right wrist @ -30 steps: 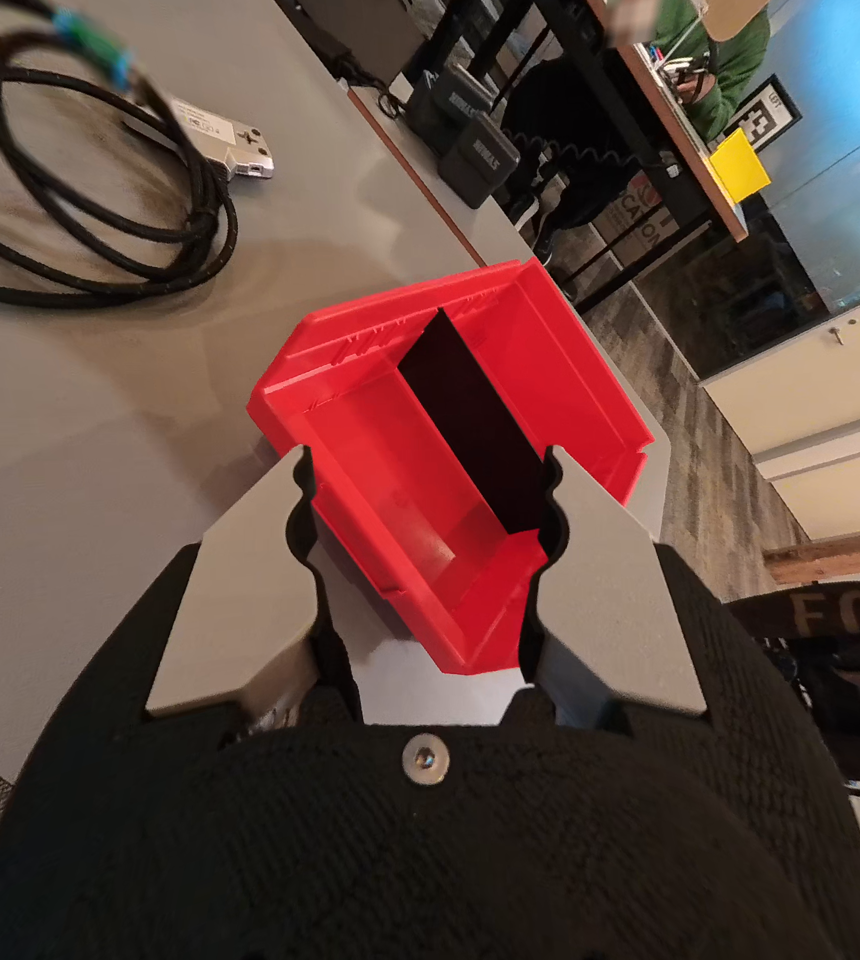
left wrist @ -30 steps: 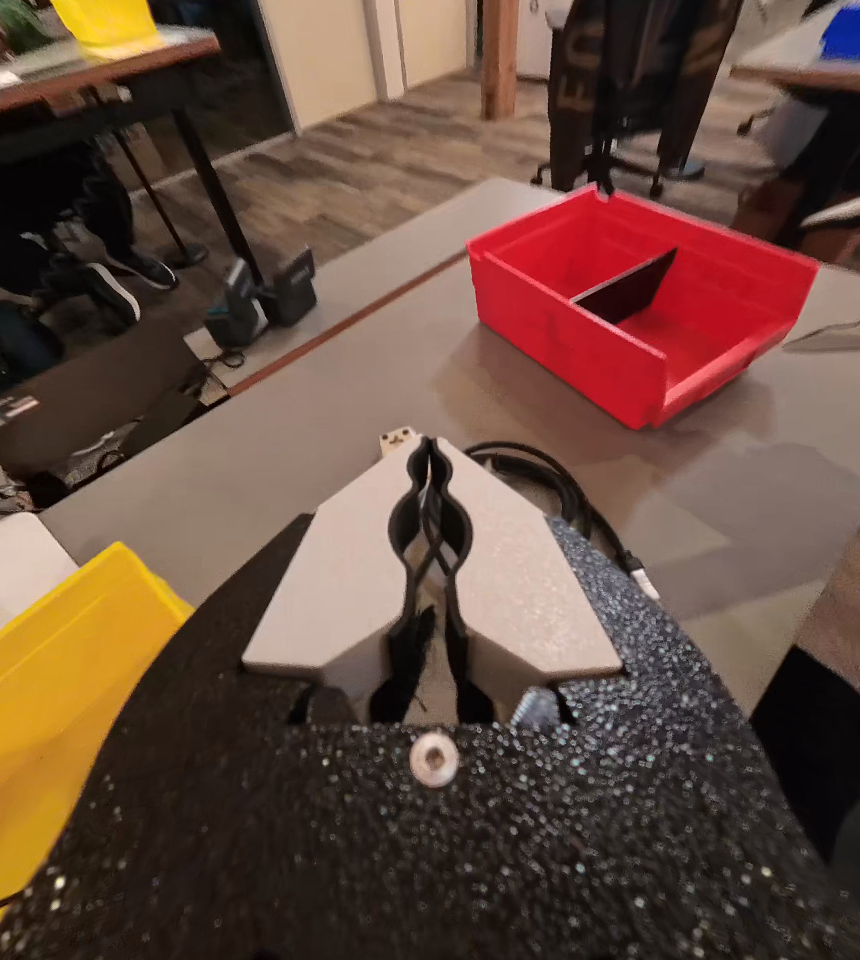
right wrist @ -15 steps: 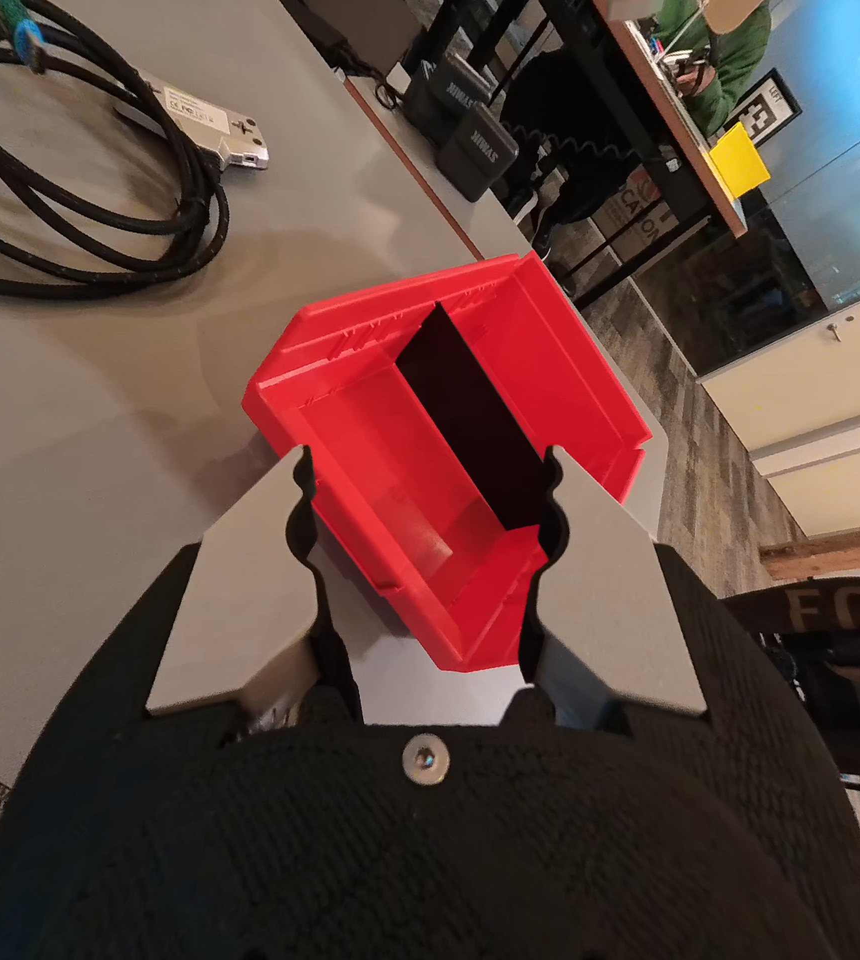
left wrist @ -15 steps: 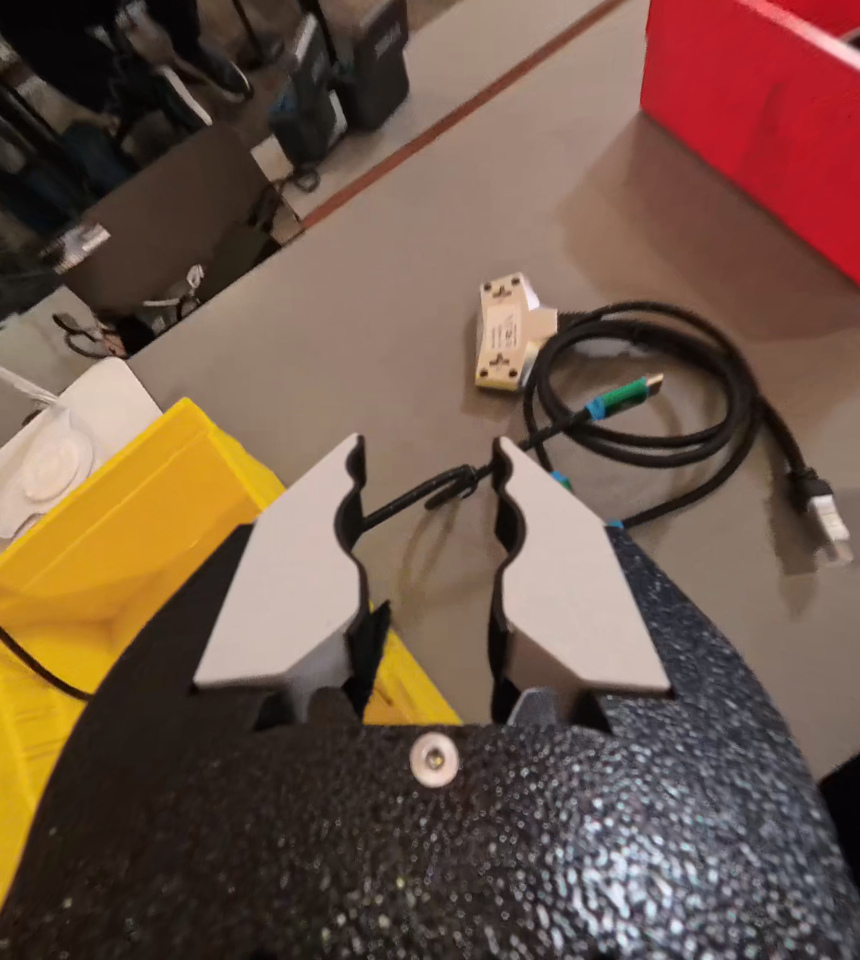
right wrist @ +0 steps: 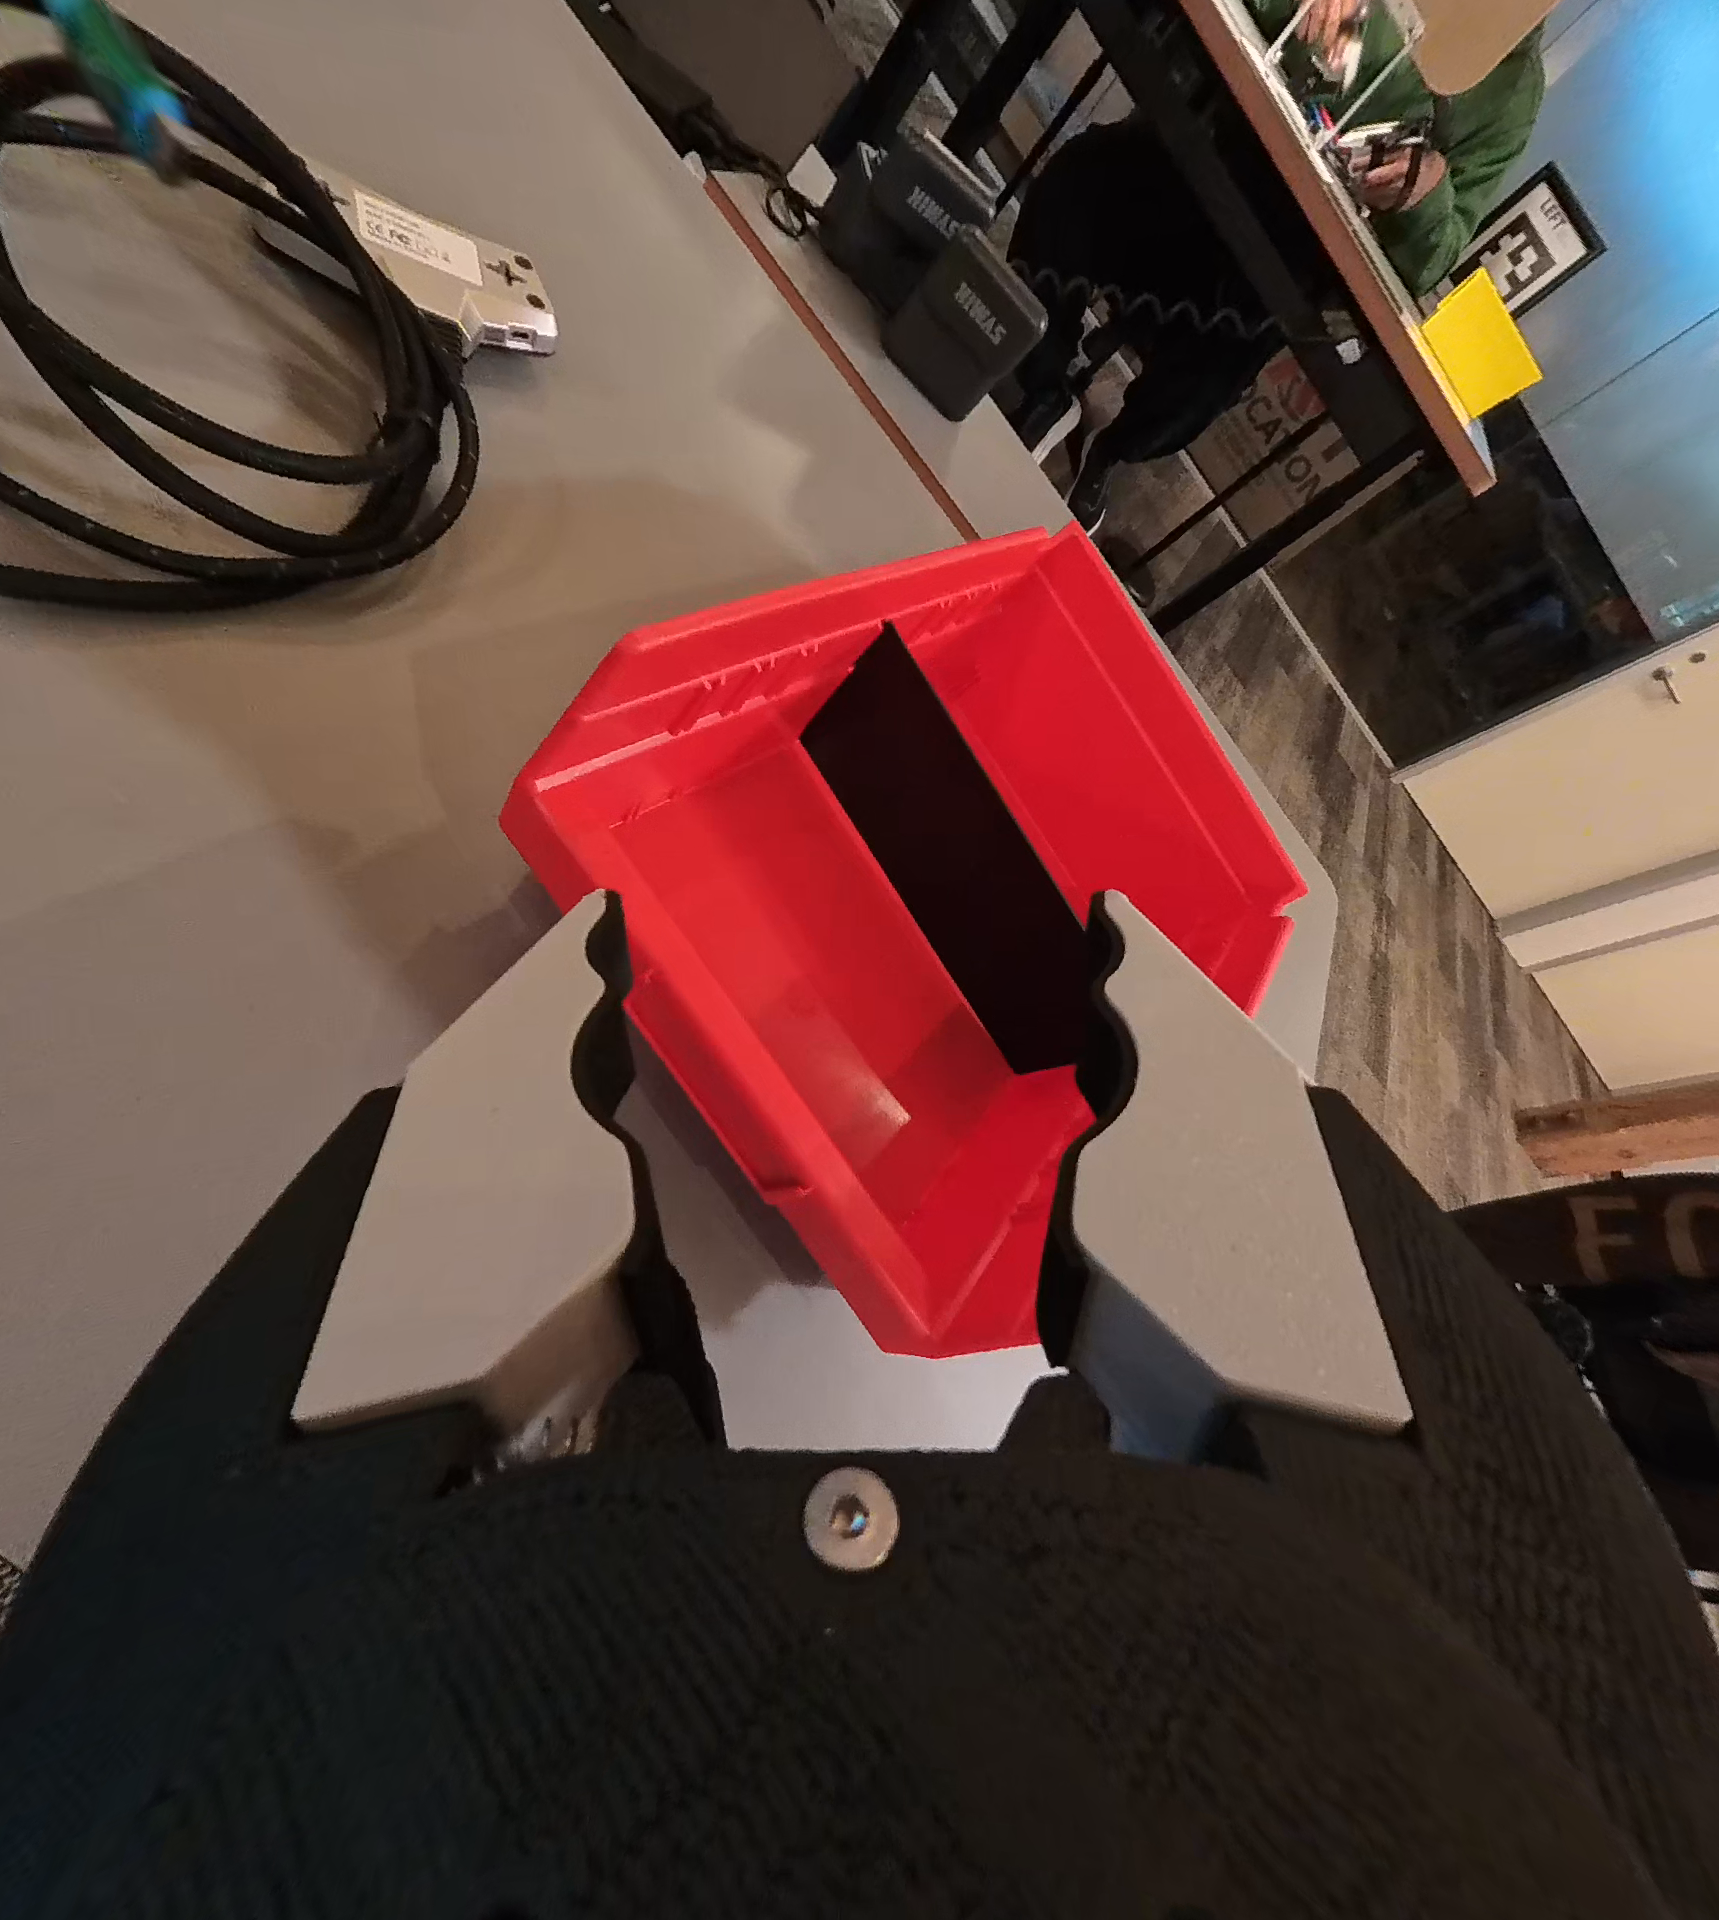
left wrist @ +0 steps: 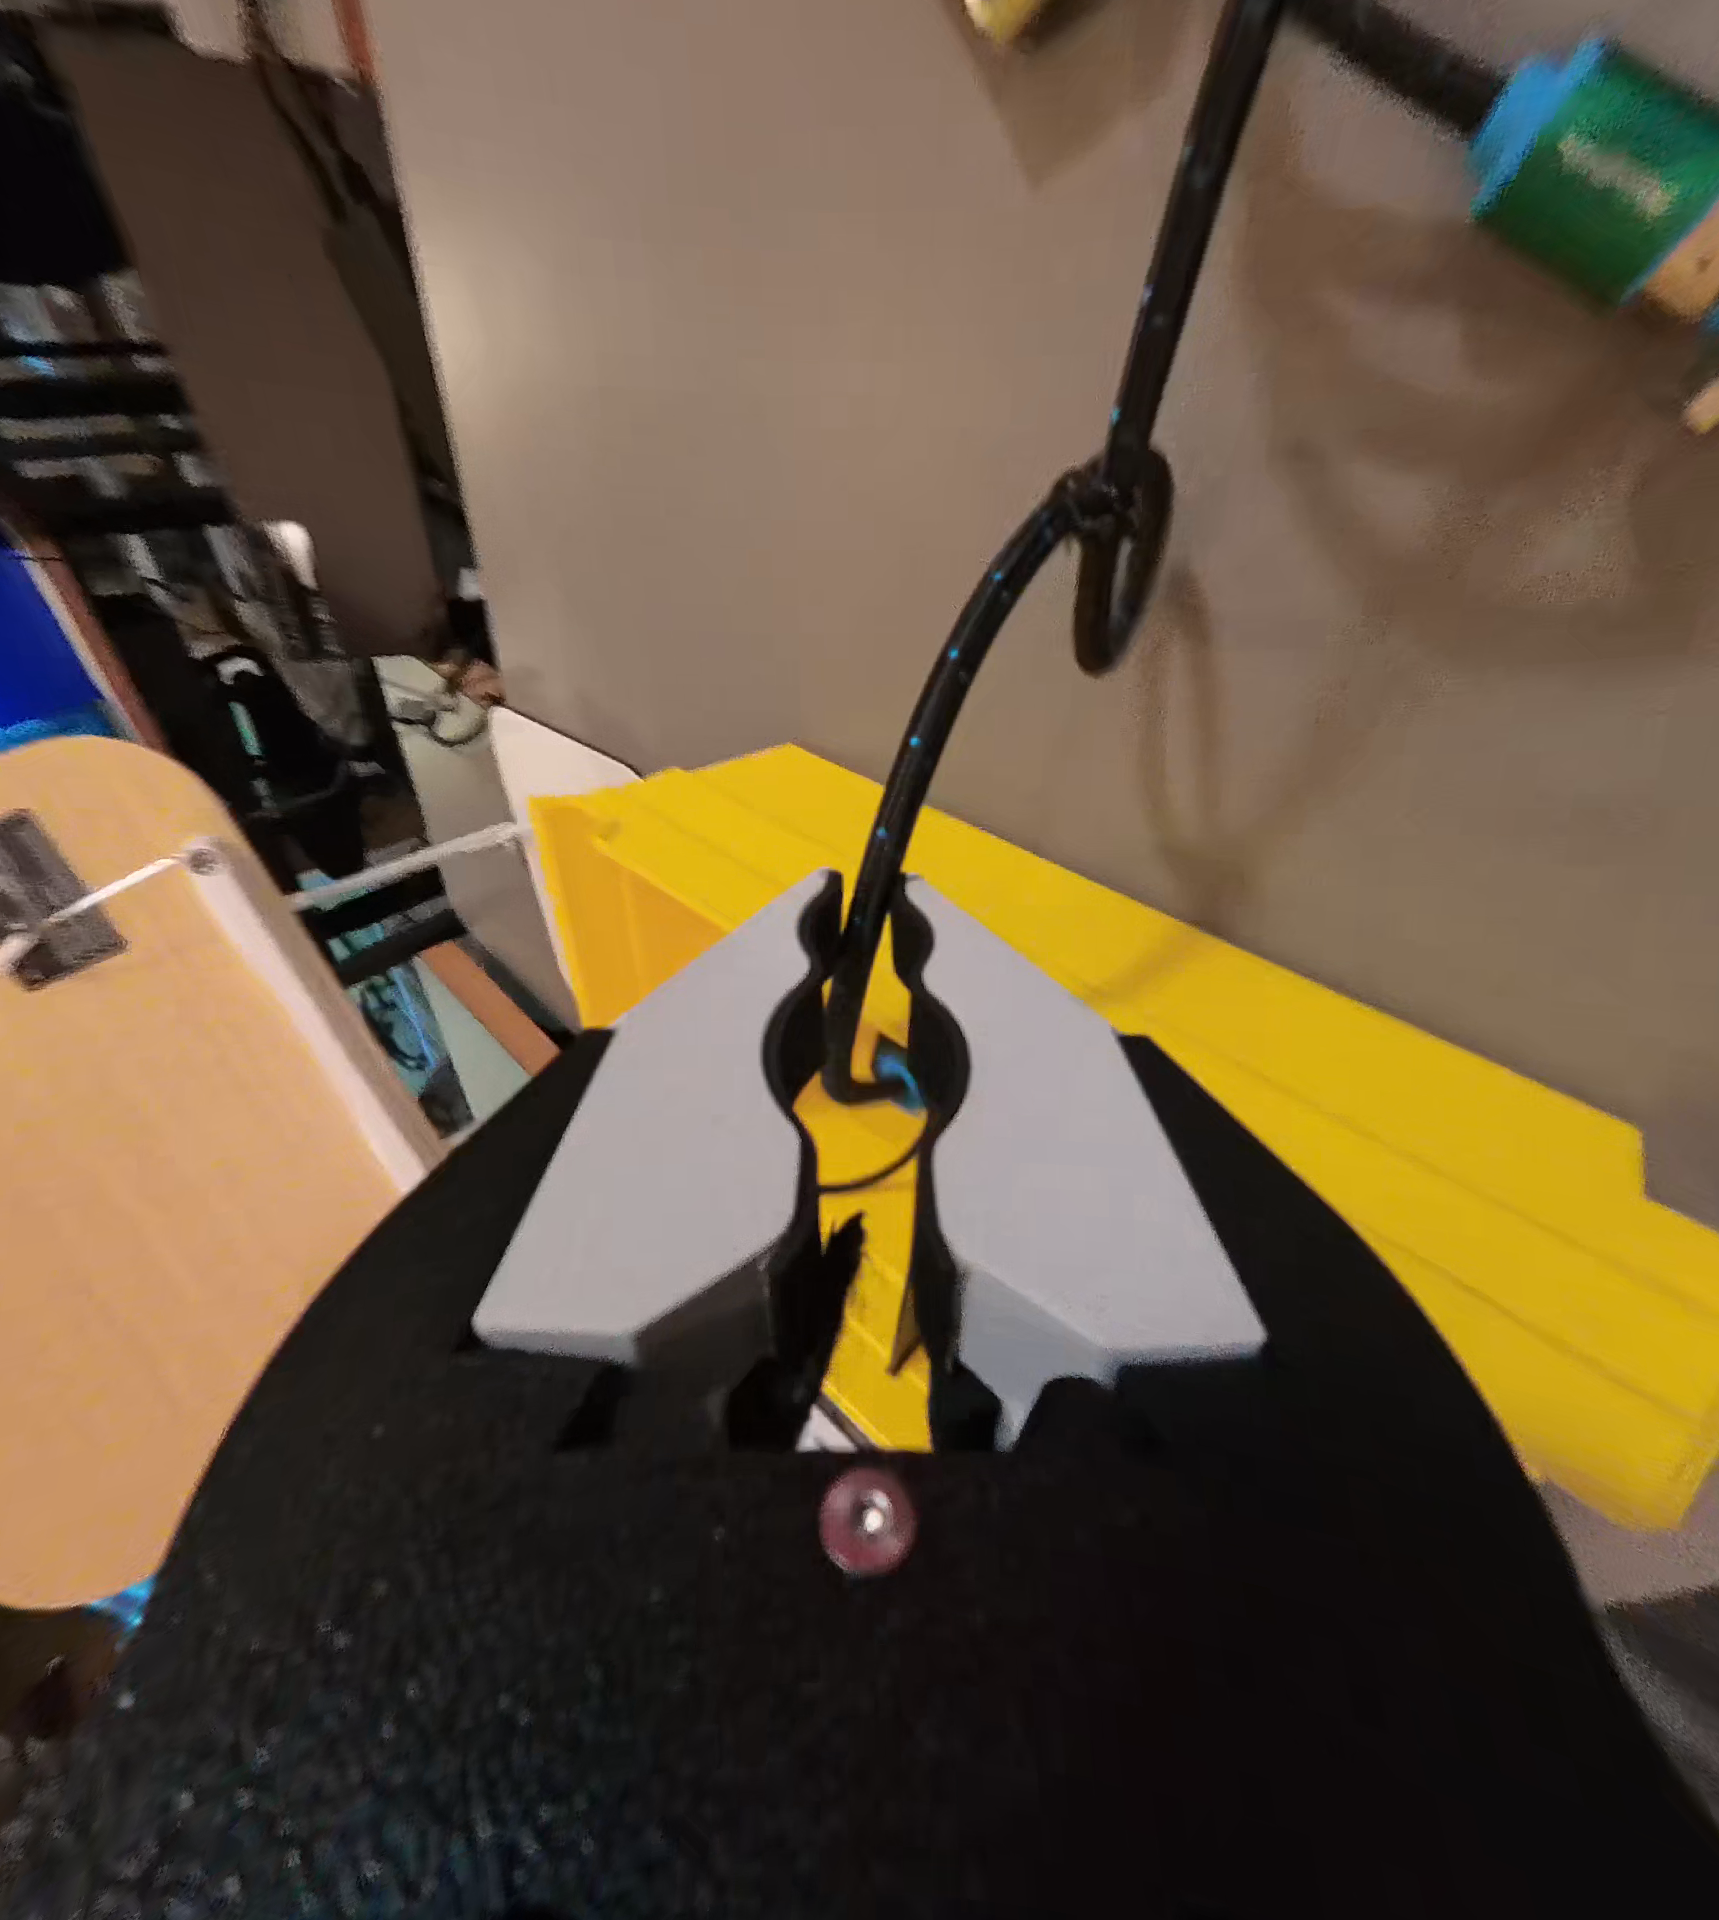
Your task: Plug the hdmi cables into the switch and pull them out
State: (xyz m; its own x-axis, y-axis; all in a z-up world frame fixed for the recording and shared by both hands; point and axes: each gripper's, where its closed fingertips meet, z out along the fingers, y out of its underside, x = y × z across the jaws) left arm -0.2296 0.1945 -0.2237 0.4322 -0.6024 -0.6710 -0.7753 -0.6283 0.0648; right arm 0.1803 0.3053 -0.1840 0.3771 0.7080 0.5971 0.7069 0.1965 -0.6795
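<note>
In the left wrist view, my left gripper (left wrist: 868,896) is closed on a thin black HDMI cable (left wrist: 948,707), which runs out of the yellow bin (left wrist: 1354,1122) and between my jaws. The view is blurred. A green plug with a blue collar (left wrist: 1613,213) hangs at the upper right. In the right wrist view, my right gripper (right wrist: 857,914) is open and empty above the red bin (right wrist: 782,935). The silver switch (right wrist: 439,255) lies on the grey table (right wrist: 159,831) at the upper left. Coiled black cables (right wrist: 242,447) and a green plug (right wrist: 112,73) lie beside it.
The red bin has a black divider (right wrist: 948,862) and holds nothing. Black power bricks (right wrist: 938,281) sit at the table's far edge. A light wooden panel (left wrist: 55,1164) is at the left of the left gripper. A person in green (right wrist: 1457,135) sits at a far desk. The gap from one gripper's tips to the other's is roughly 45 cm. From my left tips it is roughly 20 cm to the silver switch (right wrist: 439,255); from my right, 30 cm.
My left gripper, open half a second ago over the table, has swung over the yellow bin and closed on the black cable. My right gripper has barely moved.
</note>
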